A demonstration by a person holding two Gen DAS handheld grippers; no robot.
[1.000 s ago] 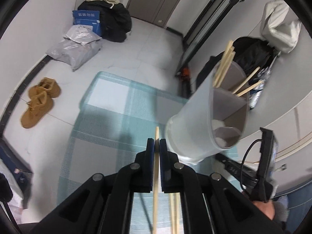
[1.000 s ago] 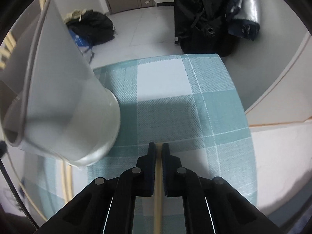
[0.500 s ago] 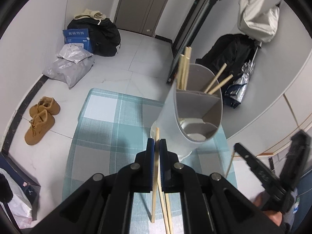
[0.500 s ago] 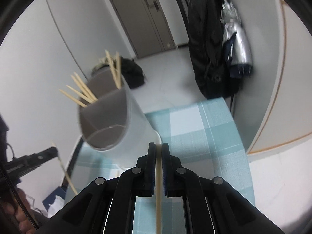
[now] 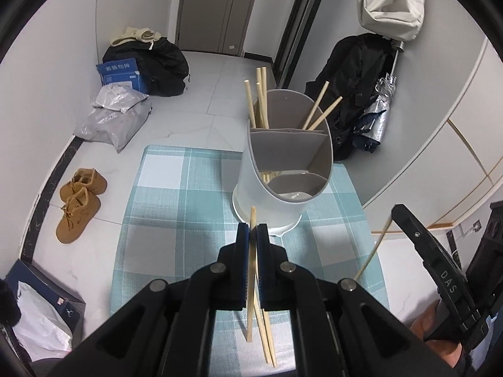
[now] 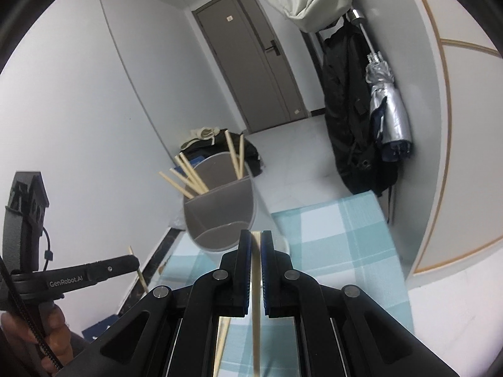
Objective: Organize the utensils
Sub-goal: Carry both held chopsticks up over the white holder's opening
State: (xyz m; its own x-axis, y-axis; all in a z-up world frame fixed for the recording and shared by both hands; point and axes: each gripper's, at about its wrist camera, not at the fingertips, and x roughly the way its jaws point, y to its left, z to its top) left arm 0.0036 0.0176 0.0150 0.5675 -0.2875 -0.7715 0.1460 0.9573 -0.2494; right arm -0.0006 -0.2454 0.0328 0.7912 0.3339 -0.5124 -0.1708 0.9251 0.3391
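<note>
We've got one chopstick in each gripper. Left gripper (image 5: 252, 232): fingers pinched narrow on a chopstick (image 5: 250, 286), tip poking just past the pads, rest hanging down toward us. Right gripper (image 6: 256, 239): same story, fingers narrow, clamped on its own chopstick (image 6: 256, 308), which runs straight back under the camera.

The holder (image 5: 284, 169), a grey cup w/ dividers, stands upright on the checked cloth (image 5: 163, 213), at 12 o'clock from the left gripper & just beyond its tips. In the right view it sits at approx 11 o'clock, close ahead. Back compartments already carry several chopsticks (image 5: 259, 97); the near compartment looks mostly bare, though we can't see its floor fully. Two more loose chopsticks (image 5: 267, 333) lie on the cloth at 6 o'clock, under the left gripper.

Step in hand, as we read it: loading sticks into the holder, mid-task, w/ some in, two held, two left on the cloth.

Next move calls for lifting each stick above the rim, tipping it near vertical, lining the lower end w/ a compartment, then letting go. One gripper at a time, prob., so they don't clash. Risk: the stick pivots in the pinch, or knocks the light holder over.
</note>
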